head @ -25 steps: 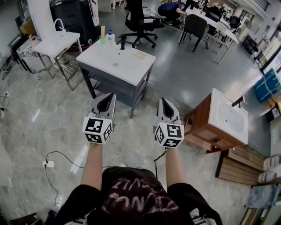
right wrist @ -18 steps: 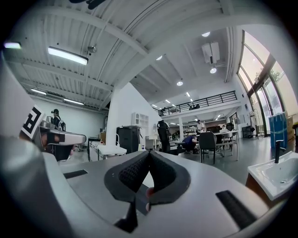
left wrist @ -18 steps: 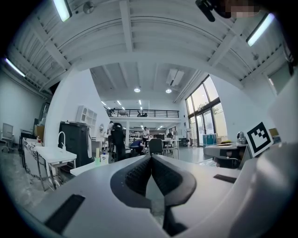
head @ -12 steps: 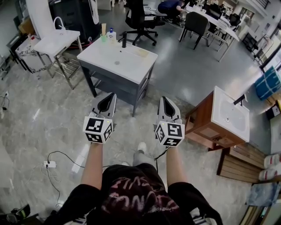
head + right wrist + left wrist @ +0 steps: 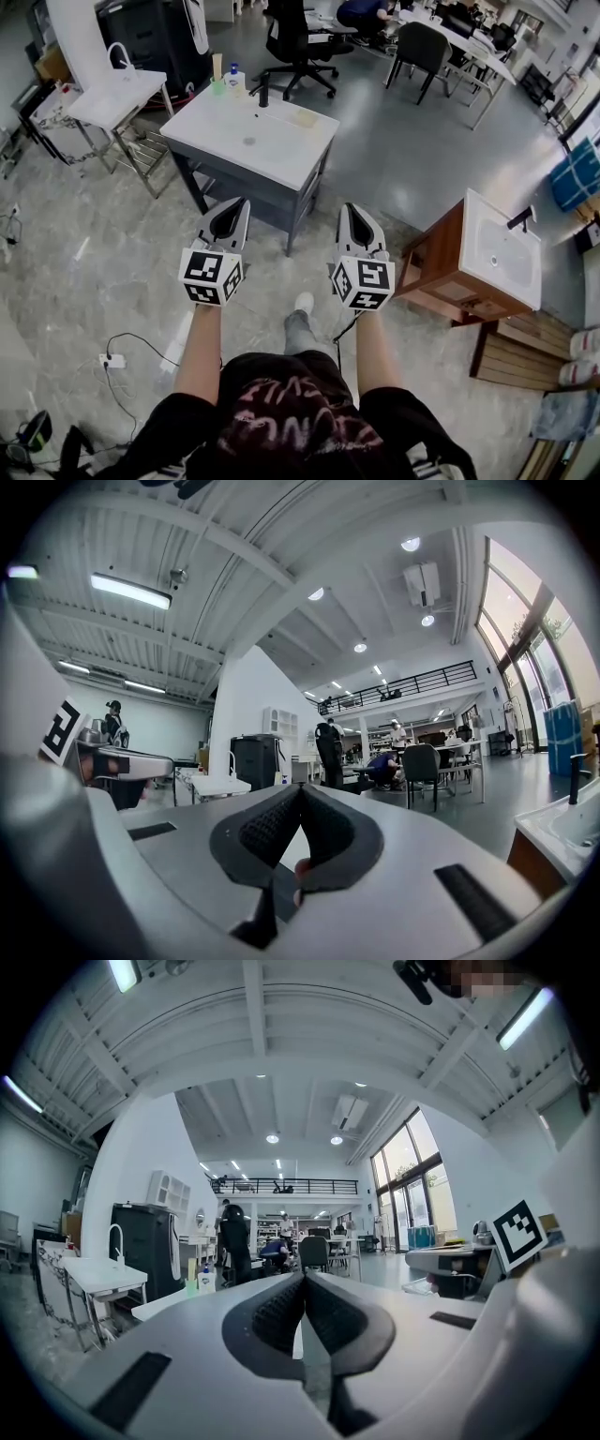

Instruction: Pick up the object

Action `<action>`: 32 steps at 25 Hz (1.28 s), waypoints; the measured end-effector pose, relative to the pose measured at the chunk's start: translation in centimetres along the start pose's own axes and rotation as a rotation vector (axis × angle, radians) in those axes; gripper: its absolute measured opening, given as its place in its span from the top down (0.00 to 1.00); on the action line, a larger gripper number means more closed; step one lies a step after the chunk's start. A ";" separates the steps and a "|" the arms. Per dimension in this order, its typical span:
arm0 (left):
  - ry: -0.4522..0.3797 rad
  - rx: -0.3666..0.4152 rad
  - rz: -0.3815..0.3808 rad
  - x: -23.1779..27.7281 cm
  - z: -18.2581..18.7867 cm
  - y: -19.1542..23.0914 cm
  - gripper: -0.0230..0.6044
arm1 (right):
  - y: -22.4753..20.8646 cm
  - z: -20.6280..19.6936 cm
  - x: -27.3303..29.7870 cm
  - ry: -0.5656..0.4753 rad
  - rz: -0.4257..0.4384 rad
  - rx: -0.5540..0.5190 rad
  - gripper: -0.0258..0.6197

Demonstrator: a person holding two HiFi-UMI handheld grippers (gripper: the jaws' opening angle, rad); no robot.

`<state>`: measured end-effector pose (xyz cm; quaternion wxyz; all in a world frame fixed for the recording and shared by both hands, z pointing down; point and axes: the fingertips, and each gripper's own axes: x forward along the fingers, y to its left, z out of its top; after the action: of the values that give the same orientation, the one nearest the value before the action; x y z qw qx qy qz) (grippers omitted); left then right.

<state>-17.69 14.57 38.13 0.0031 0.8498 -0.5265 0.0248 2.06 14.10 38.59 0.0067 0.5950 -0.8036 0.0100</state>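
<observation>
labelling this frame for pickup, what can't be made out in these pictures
- Small items at the back of the white sink table: head view, too small to name.
- The same table in the left gripper view: mostly hidden behind the shut left gripper.
- Wooden sink cabinet: right gripper view, cut off by the picture's edge.
- Which object is meant: cannot tell, nothing is marked out.
</observation>
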 end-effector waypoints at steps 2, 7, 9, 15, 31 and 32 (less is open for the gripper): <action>0.011 0.001 -0.002 1.7 -0.5 0.3 0.94 | -0.9 -0.3 1.6 0.003 -0.001 0.000 0.94; 0.046 -0.001 -0.004 6.3 -2.0 1.5 0.94 | -3.0 -1.5 6.1 0.023 0.002 0.002 0.94; 0.058 -0.006 0.000 8.6 -2.6 2.4 0.94 | -3.9 -1.8 8.4 0.026 0.007 0.002 0.94; 0.083 -0.011 -0.006 16.7 -2.9 3.8 0.94 | -7.9 -2.2 15.4 0.035 0.013 0.021 0.94; 0.117 0.024 -0.012 32.9 -1.7 5.4 0.94 | -16.7 -1.8 29.8 0.050 0.044 0.044 0.94; 0.114 0.023 -0.012 33.6 -1.5 5.6 0.94 | -16.9 -1.8 30.2 0.050 0.044 0.044 0.94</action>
<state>-7.84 -17.89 41.06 0.0233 0.8500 -0.5203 0.0794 9.44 -19.70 41.18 0.0135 0.5766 -0.8158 0.0427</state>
